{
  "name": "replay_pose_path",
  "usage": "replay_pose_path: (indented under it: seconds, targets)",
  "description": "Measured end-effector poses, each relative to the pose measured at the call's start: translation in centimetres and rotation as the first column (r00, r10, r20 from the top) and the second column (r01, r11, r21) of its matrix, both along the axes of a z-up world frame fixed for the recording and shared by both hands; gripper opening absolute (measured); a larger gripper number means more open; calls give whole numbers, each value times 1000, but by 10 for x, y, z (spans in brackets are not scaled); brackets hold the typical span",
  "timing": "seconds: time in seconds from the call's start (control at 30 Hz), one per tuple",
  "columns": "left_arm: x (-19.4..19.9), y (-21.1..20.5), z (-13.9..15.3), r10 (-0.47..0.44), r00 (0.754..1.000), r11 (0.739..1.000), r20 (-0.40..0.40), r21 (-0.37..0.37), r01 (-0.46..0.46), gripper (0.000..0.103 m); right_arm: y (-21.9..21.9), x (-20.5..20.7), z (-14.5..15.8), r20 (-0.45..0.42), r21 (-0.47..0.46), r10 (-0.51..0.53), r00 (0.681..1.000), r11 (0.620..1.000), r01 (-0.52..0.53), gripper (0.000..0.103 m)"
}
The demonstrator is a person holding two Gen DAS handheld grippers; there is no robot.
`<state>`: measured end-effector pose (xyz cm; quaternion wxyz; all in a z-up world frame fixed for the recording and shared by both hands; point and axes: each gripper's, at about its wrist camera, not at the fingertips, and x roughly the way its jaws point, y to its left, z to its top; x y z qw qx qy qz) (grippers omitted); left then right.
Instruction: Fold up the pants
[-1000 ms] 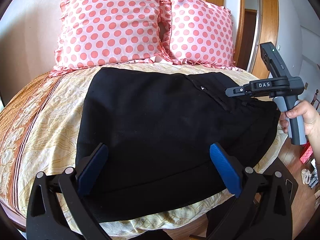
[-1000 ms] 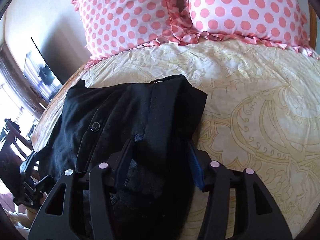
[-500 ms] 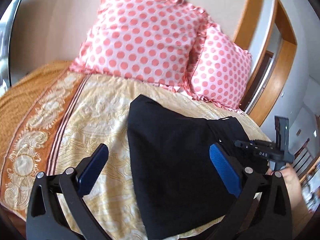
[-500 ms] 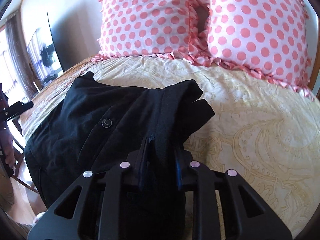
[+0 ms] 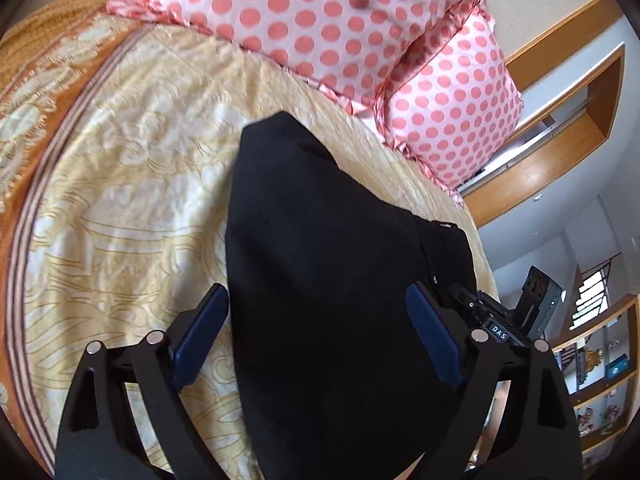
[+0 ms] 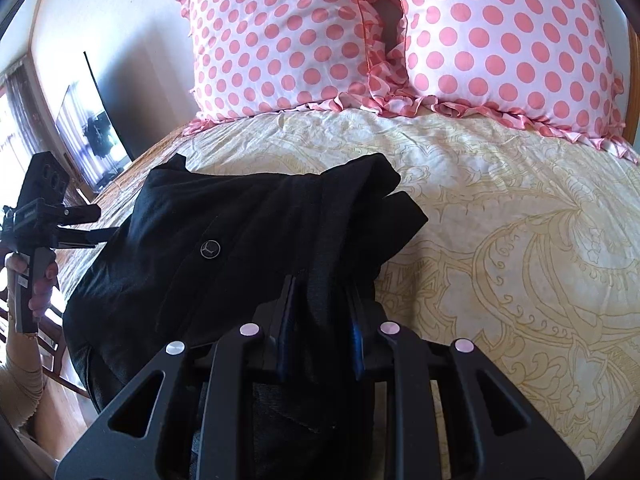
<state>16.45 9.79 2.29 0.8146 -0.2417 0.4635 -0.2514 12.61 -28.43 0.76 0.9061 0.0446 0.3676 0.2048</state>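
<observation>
One pair of black pants (image 6: 248,240), already doubled into a broad dark panel, lies on the bed (image 6: 500,220) near its front edge, well short of the two polka-dot pillows (image 6: 288,40) at the head.

Item: right gripper (image 6: 320,320). Jaws nearly closed, pinching a bunched ridge of the pants' fabric at the garment's right end, where the cloth is gathered and lifted in a hump. A button (image 6: 209,249) shows on the flatter cloth to the left of the grip.

Item: left gripper (image 5: 316,344). Jaws spread wide, holding nothing; it hovers over the pants near their left side, the blue pads straddling the dark panel without touching it as far as can be told.

Item: patterned cream bedspread (image 5: 120,184), bare to the left of and beyond the pants.

Step in hand, by judgement: a further fold, the right end being taken up to carry across the panel.

Next move calls for: the left gripper to pin or take the opposite edge so the panel does not drag, while the pinched end is carried over and laid flat, edges matched.
</observation>
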Motion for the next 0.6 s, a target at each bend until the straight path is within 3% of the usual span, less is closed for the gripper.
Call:
replay_pose_path:
  seconds: [0.33, 0.47, 0.53, 0.57, 0.6]
  targets:
    - [8, -11, -2, 0, 999, 996, -36, 92, 3, 81, -6, 2, -2, -20, 51, -9, 1000, 999, 10, 25]
    - [9, -19, 1, -7, 999, 989, -34, 150, 12, 81, -8, 5, -6, -39, 59, -28, 999, 998, 30, 34]
    - [9, -25, 2, 2, 1000, 979, -22, 202, 2, 75, -11, 8, -8, -57, 94, -29, 998, 995, 34, 35]
    - [8, -27, 3, 7, 1000, 975, -17, 222, -3, 68, -13, 9, -8, -61, 111, -26, 998, 993, 33, 35]
    - [8, -27, 3, 12, 1000, 971, -9, 237, -9, 55, -13, 9, -8, -60, 116, -24, 998, 993, 31, 34]
